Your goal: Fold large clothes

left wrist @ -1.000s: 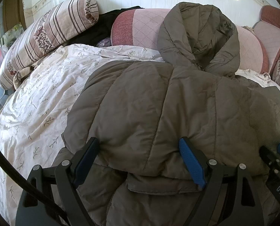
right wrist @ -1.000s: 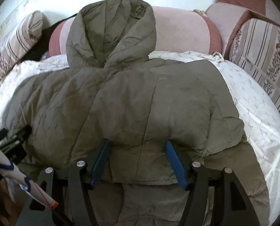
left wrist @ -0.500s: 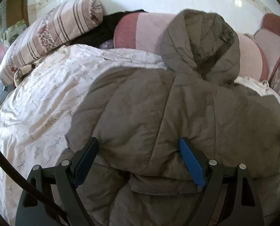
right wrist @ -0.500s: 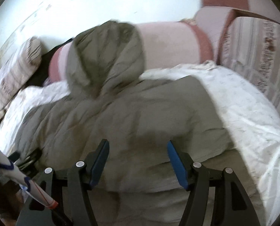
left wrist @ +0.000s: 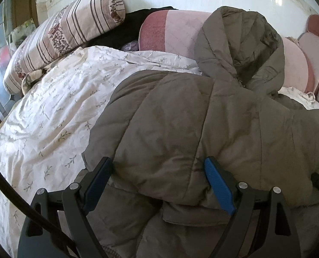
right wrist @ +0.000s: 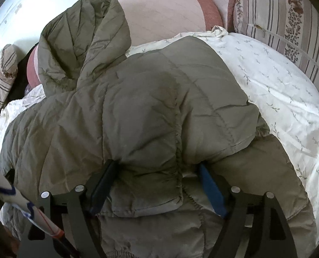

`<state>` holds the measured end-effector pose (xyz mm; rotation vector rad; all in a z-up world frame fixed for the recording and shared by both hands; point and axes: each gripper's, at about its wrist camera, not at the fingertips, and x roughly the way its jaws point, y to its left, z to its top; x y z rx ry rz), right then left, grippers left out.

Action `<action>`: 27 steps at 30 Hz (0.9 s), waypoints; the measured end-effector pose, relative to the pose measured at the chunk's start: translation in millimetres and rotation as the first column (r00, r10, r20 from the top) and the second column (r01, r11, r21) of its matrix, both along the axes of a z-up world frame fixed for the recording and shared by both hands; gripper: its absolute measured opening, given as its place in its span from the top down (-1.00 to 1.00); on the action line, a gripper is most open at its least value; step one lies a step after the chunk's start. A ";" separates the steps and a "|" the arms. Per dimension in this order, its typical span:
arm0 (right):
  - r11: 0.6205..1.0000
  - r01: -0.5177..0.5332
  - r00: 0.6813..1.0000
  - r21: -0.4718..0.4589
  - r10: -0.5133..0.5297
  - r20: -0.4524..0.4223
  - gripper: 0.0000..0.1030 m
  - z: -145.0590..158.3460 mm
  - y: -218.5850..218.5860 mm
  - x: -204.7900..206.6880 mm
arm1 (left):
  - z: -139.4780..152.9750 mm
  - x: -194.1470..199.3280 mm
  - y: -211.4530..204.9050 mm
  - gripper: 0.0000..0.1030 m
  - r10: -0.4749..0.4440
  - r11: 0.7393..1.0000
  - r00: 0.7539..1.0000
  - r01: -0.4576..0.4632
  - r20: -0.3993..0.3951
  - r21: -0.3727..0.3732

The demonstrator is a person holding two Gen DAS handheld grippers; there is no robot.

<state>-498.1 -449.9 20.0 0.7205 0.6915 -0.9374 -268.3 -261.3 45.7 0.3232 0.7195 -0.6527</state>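
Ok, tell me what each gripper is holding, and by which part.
Nothing is clamped. The left gripper and right gripper stand open, straddling the folded edge of the olive hooded puffer jacket.

Hooded puffer jacket (left wrist: 202, 129): plain olive-grey
Bedsheet (left wrist: 52, 111): cream — scattered small leaf sprigs
Bolster pillow (left wrist: 69, 30): beige, brown stripes, floral bands
Cushion (left wrist: 176, 32): pale pink — rose-red end
Gripper pads (left wrist: 218, 185): blue

Padded olive-grey hooded jacket (right wrist: 138, 111), laid on a white sprigged bedsheet (right wrist: 277, 90), hood propped against a pink bolster (right wrist: 166, 15). Folded hem bracketed by the spread fingers (right wrist: 211, 185) of the right gripper (right wrist: 157, 180). Striped cushion (right wrist: 288, 15) placed at right.
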 end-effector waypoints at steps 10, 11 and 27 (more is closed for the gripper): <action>0.999 0.000 0.999 -0.053 -0.003 -0.047 -0.62 6.9 10.8 1.6 | 4.6 -2.2 2.0 -0.70 -0.002 1.000 1.000 0.002 0.021 -0.013; 0.998 -0.004 0.998 -0.070 0.000 -0.061 -0.62 9.1 12.9 2.3 | 6.1 -2.6 2.6 -0.70 -0.001 1.000 1.000 0.001 0.024 -0.019; 0.976 -0.044 0.999 -0.214 0.038 -0.030 -0.61 83.2 65.4 -32.6 | 37.3 -13.9 15.0 -0.70 0.009 0.996 0.992 0.002 0.127 -0.089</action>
